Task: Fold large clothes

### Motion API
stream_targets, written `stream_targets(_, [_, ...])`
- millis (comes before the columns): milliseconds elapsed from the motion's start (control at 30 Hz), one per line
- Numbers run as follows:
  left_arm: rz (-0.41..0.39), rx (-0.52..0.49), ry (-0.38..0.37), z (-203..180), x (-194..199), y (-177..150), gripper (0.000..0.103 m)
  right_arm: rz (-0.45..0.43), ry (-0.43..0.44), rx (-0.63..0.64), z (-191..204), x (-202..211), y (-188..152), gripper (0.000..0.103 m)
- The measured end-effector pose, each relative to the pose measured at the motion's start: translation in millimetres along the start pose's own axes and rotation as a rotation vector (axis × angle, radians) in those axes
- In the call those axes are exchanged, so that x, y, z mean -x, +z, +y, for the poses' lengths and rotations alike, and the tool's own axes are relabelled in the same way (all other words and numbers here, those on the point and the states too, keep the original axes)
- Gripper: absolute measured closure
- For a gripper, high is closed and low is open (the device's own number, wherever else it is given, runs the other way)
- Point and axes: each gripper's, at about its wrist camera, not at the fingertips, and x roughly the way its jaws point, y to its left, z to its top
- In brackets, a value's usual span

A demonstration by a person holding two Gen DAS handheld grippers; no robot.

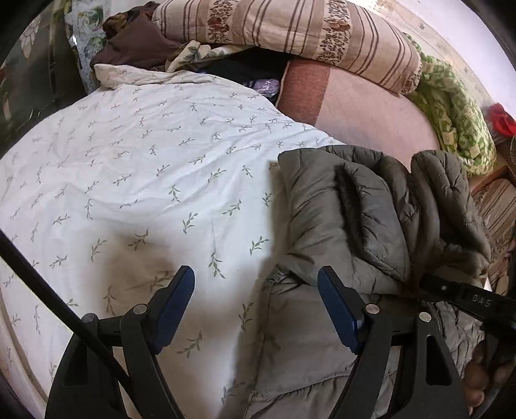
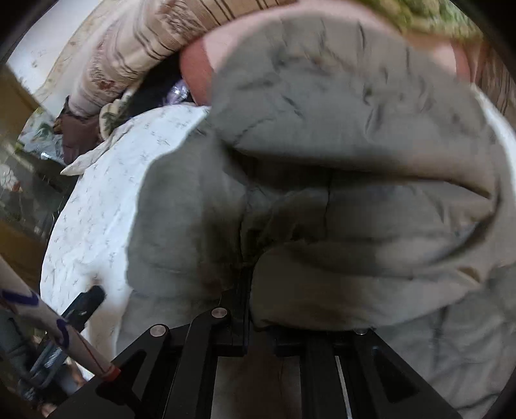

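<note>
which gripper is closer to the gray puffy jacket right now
Right. The right gripper is shut on a fold of the gray puffy jacket, lifting it. The left gripper is open just above the jacket's edge and the white leaf-print sheet, holding nothing.

There were two grippers (image 1: 256,287) (image 2: 250,283), one grey jacket (image 1: 371,209), one leaf-print sheet (image 1: 145,167), one striped quilt (image 1: 290,29), one green blanket (image 1: 451,106) and one pink mattress (image 1: 364,109).
</note>
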Motion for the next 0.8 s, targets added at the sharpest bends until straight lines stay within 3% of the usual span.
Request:
stream_targets(67, [0.005, -0.011, 0.011, -2, -2, -2, 0.025, -0.025, 0.023, -0.016, -6, 4, -5, 0.088])
stream_targets(100, [0.012, -0.01, 0.008, -2, -3, -3, 0.025, -0.03, 0.033, -0.015, -8, 10, -9, 0.072])
stream_targets(133, [0.014, -0.007, 0.005, -2, -3, -3, 0.025, -0.018, 0.041, -0.003, -9, 19, -13, 0.045])
stream_targets(200, [0.013, -0.005, 0.004, -2, -4, -4, 0.025, -0.012, 0.055, 0.014, -12, 36, -22, 0.033])
stream_targets(300, [0.014, -0.008, 0.001, -3, -3, -5, 0.025, -0.029, 0.019, 0.08, -15, 73, -34, 0.033])
stream_targets(400, [0.01, -0.014, 0.002, -4, -2, -5, 0.025, -0.097, -0.048, 0.125, -16, 106, -22, 0.033])
stream_targets(533, [0.013, -0.02, 0.009, -5, -3, -7, 0.025, -0.283, -0.227, 0.198, -4, 130, 33, 0.033])
stream_targets(567, [0.013, -0.022, 0.013, -5, -4, -7, 0.025, -0.313, -0.26, 0.212, -2, 128, 45, 0.033])
stream_targets(633, [0.013, -0.026, 0.022, -5, -5, -6, 0.025, -0.369, -0.409, 0.253, -1, 105, 75, 0.033])
stream_targets(700, [0.011, -0.027, 0.024, -4, -5, -5, 0.025, -0.323, -0.478, 0.241, -7, 72, 98, 0.04])
stream_targets(733, [0.01, -0.027, 0.024, -4, -5, -5, 0.025, -0.26, -0.477, 0.207, -18, 52, 104, 0.051])
stream_targets(800, [0.006, -0.02, 0.017, -2, -5, -3, 0.025, -0.101, -0.403, 0.088, -38, 19, 99, 0.062])
